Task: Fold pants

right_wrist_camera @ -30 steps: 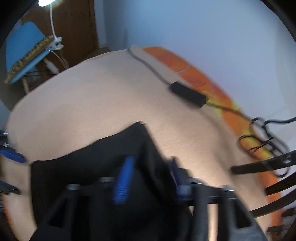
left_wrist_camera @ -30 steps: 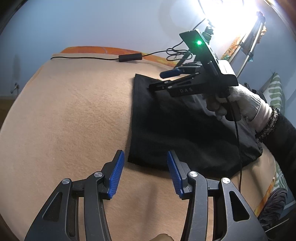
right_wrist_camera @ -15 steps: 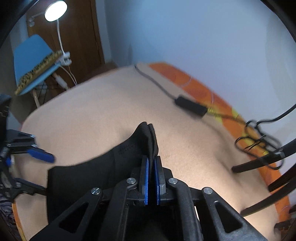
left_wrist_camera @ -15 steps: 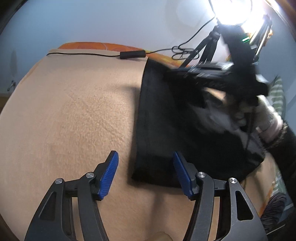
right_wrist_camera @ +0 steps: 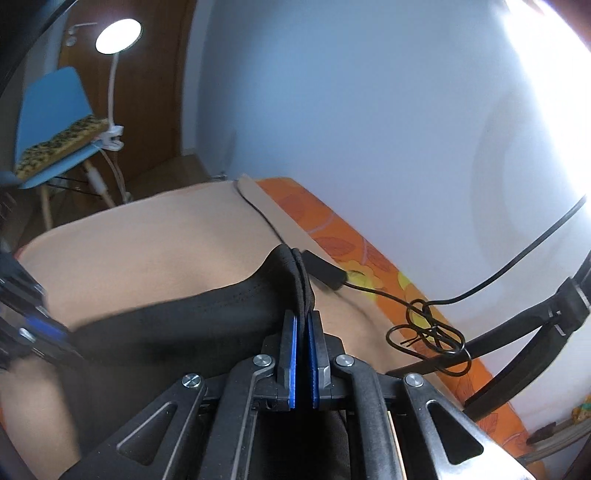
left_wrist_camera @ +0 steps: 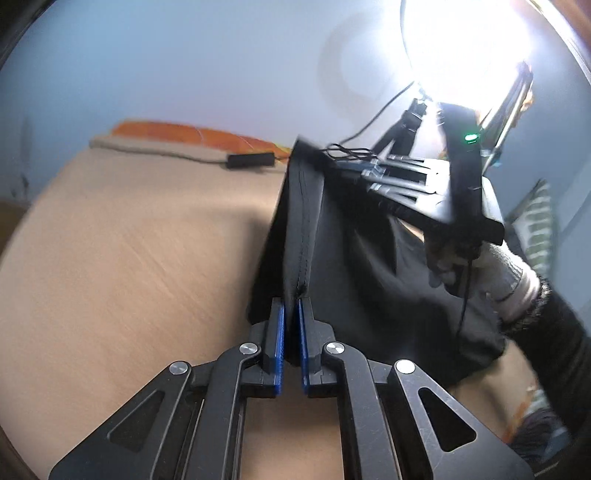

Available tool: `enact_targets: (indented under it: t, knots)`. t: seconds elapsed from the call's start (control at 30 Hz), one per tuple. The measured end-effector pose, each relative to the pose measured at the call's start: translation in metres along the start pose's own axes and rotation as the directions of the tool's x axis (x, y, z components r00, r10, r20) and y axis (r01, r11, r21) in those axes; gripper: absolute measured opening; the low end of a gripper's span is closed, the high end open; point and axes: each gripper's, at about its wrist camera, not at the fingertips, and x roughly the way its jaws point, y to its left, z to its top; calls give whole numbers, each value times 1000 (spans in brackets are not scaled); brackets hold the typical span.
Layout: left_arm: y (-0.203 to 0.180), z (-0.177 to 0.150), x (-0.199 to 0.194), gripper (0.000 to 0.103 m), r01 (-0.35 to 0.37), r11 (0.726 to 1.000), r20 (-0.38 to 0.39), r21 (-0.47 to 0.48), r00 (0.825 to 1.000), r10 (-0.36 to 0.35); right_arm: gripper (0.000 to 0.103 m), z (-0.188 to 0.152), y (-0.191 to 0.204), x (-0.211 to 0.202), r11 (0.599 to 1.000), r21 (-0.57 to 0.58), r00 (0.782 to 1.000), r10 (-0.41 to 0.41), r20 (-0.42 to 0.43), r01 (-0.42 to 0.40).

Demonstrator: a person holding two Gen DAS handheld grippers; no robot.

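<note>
The black pants (left_wrist_camera: 354, 266) are lifted off the tan blanket (left_wrist_camera: 129, 258) by their left edge. My left gripper (left_wrist_camera: 291, 314) is shut on the near corner of that edge. My right gripper (right_wrist_camera: 302, 325) is shut on the far corner of the same edge, which shows as a black fold (right_wrist_camera: 295, 269) sticking out between its blue pads. The right gripper also shows in the left wrist view (left_wrist_camera: 354, 170), held by a white-gloved hand. The seamed edge runs taut between the two grippers. The rest of the pants (right_wrist_camera: 166, 325) hangs down onto the blanket.
A black cable with a box-shaped adapter (right_wrist_camera: 325, 273) lies along the blanket's far edge, over an orange sheet (right_wrist_camera: 369, 266). A coiled cable (right_wrist_camera: 428, 332) and tripod legs (right_wrist_camera: 517, 325) stand at the right. A blue chair (right_wrist_camera: 55, 122) and a lamp (right_wrist_camera: 118, 31) stand beyond the bed.
My left gripper went from open in front of the pants' near corner to shut on it. Both grippers have risen, lifting the left edge off the blanket.
</note>
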Motion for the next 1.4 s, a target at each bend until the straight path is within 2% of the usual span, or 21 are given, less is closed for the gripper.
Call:
enact_targets:
  t: [0.07, 0.1, 0.13, 0.2, 0.3, 0.4, 0.5, 0.67, 0.77, 0.87, 1.0, 1.1, 1.17, 1.27, 1.33, 1.4]
  knots:
    - [6, 0, 11, 5, -99, 995, -21, -6, 995, 99, 3, -3, 0, 23, 1000, 1, 998, -21, -59, 21]
    - [10, 0, 16, 8, -122, 992, -38, -24, 992, 121, 6, -6, 0, 35, 1000, 6, 994, -20, -105, 21]
    - [16, 0, 21, 10, -145, 988, -58, -43, 988, 143, 21, -8, 0, 42, 1000, 9, 990, -25, -136, 27]
    - [21, 0, 22, 13, -173, 984, -59, -52, 984, 170, 41, -12, 1, 44, 998, -4, 984, -66, -163, 66]
    - [19, 1, 10, 14, -162, 986, -31, -47, 987, 160, 41, -15, -1, 15, 998, 11, 990, -55, -129, 57]
    - [11, -2, -5, 14, -105, 994, -6, -30, 994, 105, 42, -23, -1, -34, 999, 45, 996, -17, -90, 22]
    - [-13, -7, -5, 15, -65, 997, -10, 45, 998, 66, 48, -45, 7, -89, 997, 73, 997, 33, -64, -28]
    - [-48, -19, -1, 15, 21, 994, -77, 109, 997, -13, 50, -104, 35, -157, 991, 115, 993, 76, -88, -66]
    - [-65, -28, 4, 15, 68, 991, -127, 117, 990, -53, 50, -135, 55, -176, 986, 138, 987, 107, -119, -90]
    - [-80, -37, 5, 15, 81, 987, -161, 136, 985, -58, 50, -156, 79, -182, 989, 117, 985, 107, -136, -92]
    - [-89, -49, 8, 15, 94, 987, -206, 132, 976, -65, 50, -164, 95, -170, 989, 109, 981, 114, -157, -97]
    - [-89, -51, 8, 15, 92, 990, -211, 108, 975, -68, 50, -160, 97, -153, 987, 104, 973, 139, -184, -121]
    - [-88, -50, 8, 15, 78, 992, -204, 103, 977, -56, 50, -161, 99, -145, 991, 87, 971, 116, -208, -100]
    - [-83, -47, 7, 15, 75, 994, -194, 81, 979, -58, 50, -166, 103, -128, 989, 76, 957, 143, -253, -127]
    - [-81, -46, 8, 15, 78, 994, -190, 77, 980, -62, 50, -167, 105, -121, 995, 40, 957, 103, -270, -96]
    - [-81, -45, 10, 15, 80, 994, -189, 76, 980, -64, 51, -168, 105, -115, 995, 23, 955, 96, -280, -94]
